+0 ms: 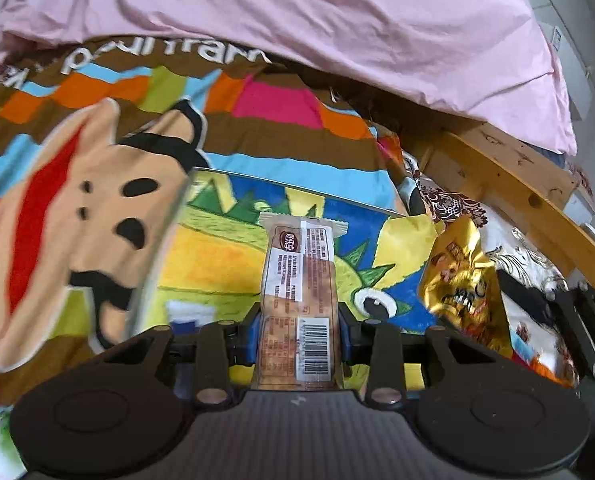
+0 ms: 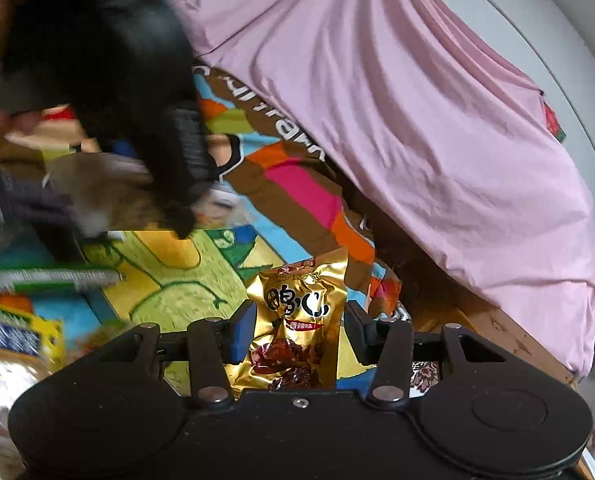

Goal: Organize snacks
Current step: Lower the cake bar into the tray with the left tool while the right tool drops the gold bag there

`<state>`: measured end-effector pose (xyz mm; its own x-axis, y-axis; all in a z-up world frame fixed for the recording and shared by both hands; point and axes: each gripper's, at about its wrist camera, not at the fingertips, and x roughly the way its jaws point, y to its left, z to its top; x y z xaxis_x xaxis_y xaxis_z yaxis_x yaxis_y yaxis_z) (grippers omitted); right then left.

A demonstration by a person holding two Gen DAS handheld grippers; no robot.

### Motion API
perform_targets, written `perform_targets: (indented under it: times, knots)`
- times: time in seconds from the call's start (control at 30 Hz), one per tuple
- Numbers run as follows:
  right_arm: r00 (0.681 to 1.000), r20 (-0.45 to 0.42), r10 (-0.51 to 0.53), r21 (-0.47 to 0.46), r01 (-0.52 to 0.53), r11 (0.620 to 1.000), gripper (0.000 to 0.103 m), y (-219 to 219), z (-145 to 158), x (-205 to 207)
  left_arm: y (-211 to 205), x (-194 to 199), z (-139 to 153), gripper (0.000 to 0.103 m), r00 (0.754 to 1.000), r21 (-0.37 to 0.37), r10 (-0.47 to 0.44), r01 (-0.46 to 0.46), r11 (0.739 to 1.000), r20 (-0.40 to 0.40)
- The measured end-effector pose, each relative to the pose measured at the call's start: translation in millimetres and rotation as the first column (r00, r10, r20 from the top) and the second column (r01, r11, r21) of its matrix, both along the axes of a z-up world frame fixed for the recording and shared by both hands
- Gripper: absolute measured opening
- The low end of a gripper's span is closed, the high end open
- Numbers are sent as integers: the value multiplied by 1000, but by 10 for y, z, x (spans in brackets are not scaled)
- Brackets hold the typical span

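My left gripper [image 1: 297,330] is shut on a long brown-and-white snack bar wrapper [image 1: 297,280] with a barcode, held above a clear box with a bright dinosaur drawing [image 1: 217,248]. A gold snack pouch [image 1: 457,276] lies at the right of that box. In the right wrist view the gold pouch [image 2: 297,312] sits between the blue pads of my right gripper [image 2: 299,330]; the jaws stand apart around it, and I cannot see them touching it. The left gripper [image 2: 137,100] shows blurred at upper left there.
A colourful cartoon bedspread [image 1: 97,200] covers the bed. A pink duvet [image 1: 337,20] is heaped behind. A wooden bed frame [image 1: 517,184] runs along the right. More snack packs [image 2: 13,332] lie at the left in the right wrist view.
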<state>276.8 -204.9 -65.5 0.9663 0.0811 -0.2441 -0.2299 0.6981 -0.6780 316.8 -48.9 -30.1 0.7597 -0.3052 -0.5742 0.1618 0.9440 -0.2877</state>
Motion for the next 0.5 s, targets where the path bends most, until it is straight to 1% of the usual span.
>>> perform_targets:
  times: [0.07, 0.13, 0.33, 0.5]
  knots:
    - [1000, -11, -6, -18, 6, 1000, 50, -34, -98, 108, -119, 159, -36, 39, 1000, 3, 1, -1, 1000, -11]
    - [999, -39, -28, -10, 28, 1000, 50, -85, -175, 234, -207, 306, -79, 39, 1000, 0, 7, -7, 1000, -23]
    - [982, -150, -117, 85, 130, 988, 50, -287, -319, 520, -424, 682, -304, 39, 995, 38, 39, -36, 999, -96]
    - [969, -204, -141, 150, 173, 973, 50, -354, -346, 619, -569, 872, -469, 39, 988, 71, 63, -53, 996, -143]
